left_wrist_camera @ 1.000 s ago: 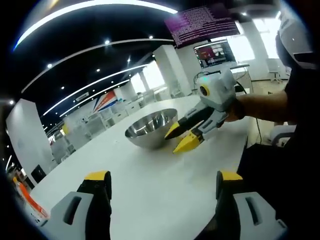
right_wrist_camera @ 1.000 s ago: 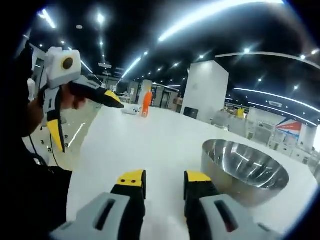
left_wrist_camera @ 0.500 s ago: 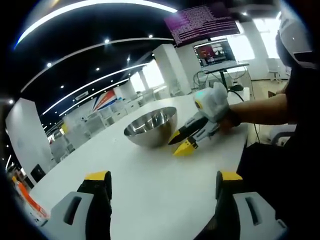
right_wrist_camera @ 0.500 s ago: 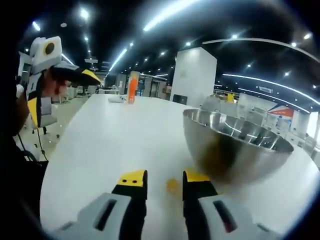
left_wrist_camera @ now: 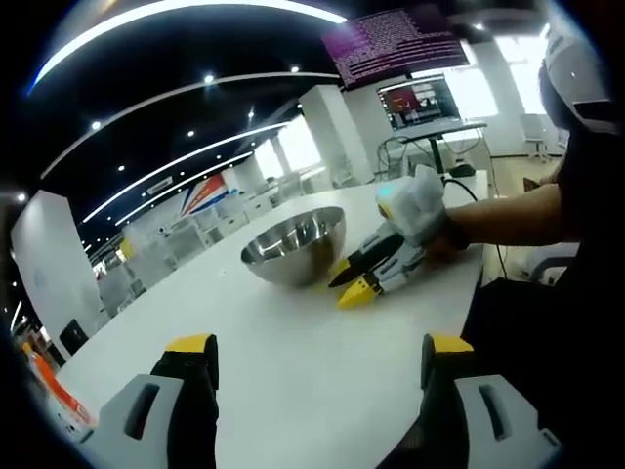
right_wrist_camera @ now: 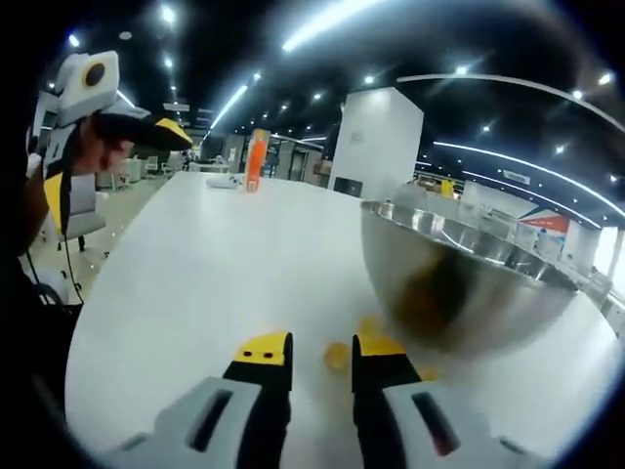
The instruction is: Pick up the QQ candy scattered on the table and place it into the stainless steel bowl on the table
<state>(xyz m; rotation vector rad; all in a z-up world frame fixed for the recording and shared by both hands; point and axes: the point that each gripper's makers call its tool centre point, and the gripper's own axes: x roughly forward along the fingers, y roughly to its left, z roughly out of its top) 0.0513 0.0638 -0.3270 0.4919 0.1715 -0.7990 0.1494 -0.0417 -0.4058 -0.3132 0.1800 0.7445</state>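
Our right claw (right_wrist_camera: 308, 354) sits a little apart around a small round yellow candy (right_wrist_camera: 336, 356). The shiny round bowl (right_wrist_camera: 459, 293) stands just beside it on the smooth white tabletop (right_wrist_camera: 195, 264). Our left claw (left_wrist_camera: 317, 360) is wide apart.

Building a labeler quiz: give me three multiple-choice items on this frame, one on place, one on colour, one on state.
1. Where is the right claw?
A. Over the bowl
B. Low at the table, beside the bowl
C. Near the orange object

2. What colour is the candy between its tips?
A. Yellow-orange
B. Green
C. White

3. How is the left claw?
A. Shut
B. Shut on candy
C. Open

Answers: B, its tips sit by the bowl's base in the left gripper view; A, a yellow-orange piece lies between the tips; C, its tips stand wide apart with nothing between.
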